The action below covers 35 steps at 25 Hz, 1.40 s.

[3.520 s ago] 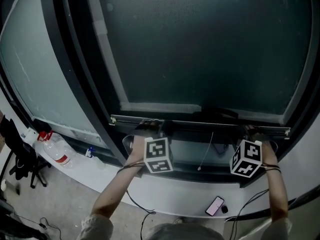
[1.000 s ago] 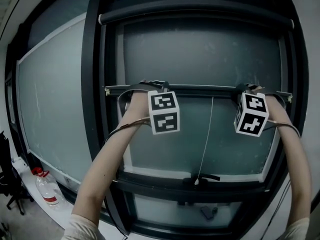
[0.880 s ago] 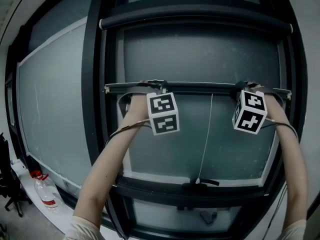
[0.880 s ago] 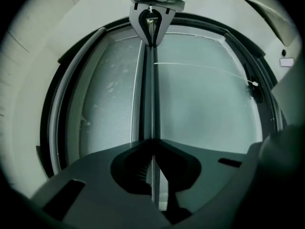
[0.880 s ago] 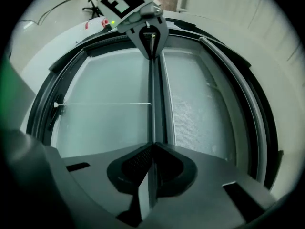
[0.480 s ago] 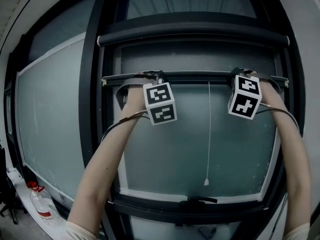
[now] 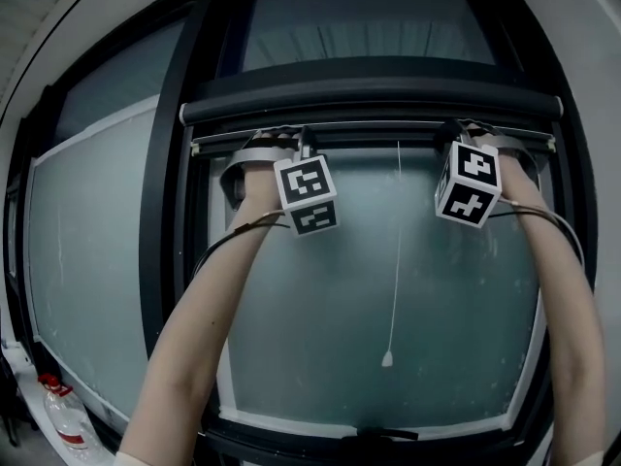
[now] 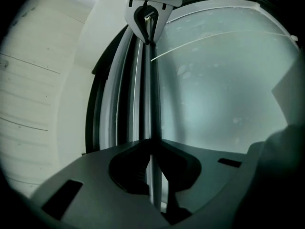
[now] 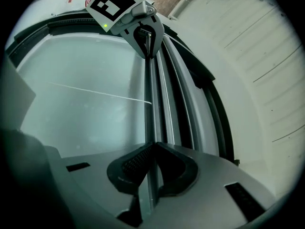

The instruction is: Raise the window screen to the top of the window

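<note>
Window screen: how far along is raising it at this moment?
Done: the screen's bottom rail sits high, just under the dark roller housing, leaving the glass below it bare. In hand: the left gripper and right gripper are each shut on that rail. Left: closing what looks like a narrow last gap, then letting go.

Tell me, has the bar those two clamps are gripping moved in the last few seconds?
Yes, upward. The screen's pull bar has closed nearly all the gap to the dark roller box at the window's top.
</note>
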Each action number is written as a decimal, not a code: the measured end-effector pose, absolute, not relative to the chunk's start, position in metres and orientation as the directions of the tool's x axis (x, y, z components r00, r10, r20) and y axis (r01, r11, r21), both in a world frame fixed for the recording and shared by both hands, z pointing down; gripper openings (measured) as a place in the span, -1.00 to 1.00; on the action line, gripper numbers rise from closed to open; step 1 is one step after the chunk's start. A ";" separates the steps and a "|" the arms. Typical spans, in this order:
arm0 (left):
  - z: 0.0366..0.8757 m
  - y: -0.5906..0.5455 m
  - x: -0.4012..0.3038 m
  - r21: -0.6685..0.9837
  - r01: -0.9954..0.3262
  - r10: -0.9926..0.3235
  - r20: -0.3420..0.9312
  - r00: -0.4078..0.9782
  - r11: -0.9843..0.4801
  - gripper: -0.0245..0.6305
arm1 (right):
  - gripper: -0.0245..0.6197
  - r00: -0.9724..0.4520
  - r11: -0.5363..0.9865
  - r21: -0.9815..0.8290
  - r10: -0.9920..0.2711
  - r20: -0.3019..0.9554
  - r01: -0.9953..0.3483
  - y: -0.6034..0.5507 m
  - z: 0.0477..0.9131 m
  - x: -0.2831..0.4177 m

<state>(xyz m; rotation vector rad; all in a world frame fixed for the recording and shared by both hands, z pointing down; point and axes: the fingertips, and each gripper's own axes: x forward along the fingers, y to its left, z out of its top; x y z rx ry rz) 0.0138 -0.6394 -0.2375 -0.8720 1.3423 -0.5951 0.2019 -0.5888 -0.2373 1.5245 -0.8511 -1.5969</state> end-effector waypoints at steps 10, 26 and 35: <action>-0.279 -0.636 0.012 -0.769 -0.160 -0.747 -0.639 0.181 0.619 -0.87 | -0.86 -0.018 -0.574 0.816 -0.819 -0.574 0.072 -0.590 -0.281 0.204; -0.278 -0.626 0.011 -0.784 -0.208 -0.763 -0.618 0.187 0.584 -0.86 | -0.86 -0.064 -0.587 0.808 -0.806 -0.589 -0.049 -0.573 -0.281 0.200; -0.190 -0.604 0.024 -0.690 -0.702 -0.735 -0.567 0.371 0.177 -0.87 | -0.86 -0.184 -0.447 0.671 -0.735 -0.652 -0.592 -0.549 -0.212 0.184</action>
